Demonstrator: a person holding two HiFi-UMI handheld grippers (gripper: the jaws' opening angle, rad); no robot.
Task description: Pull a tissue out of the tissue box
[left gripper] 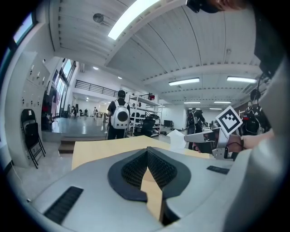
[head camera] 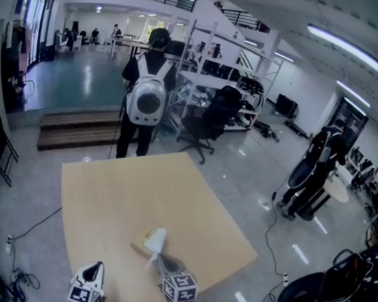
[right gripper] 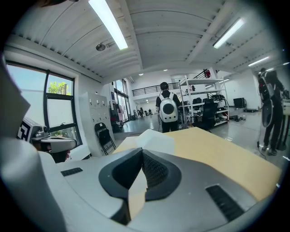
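On the tan table near its front edge sits the small tissue box, low and partly hidden. A white tissue stands up out of it. My right gripper is shut on the tissue, which shows as a white fold just past the closed jaws in the right gripper view. My left gripper is at the front left of the table, apart from the box, jaws shut with nothing in them. In the left gripper view the tissue hangs from the right gripper.
A person with a white backpack stands beyond the table's far edge. A black office chair and metal shelving are behind right, wooden steps behind left. Cables lie on the floor at left.
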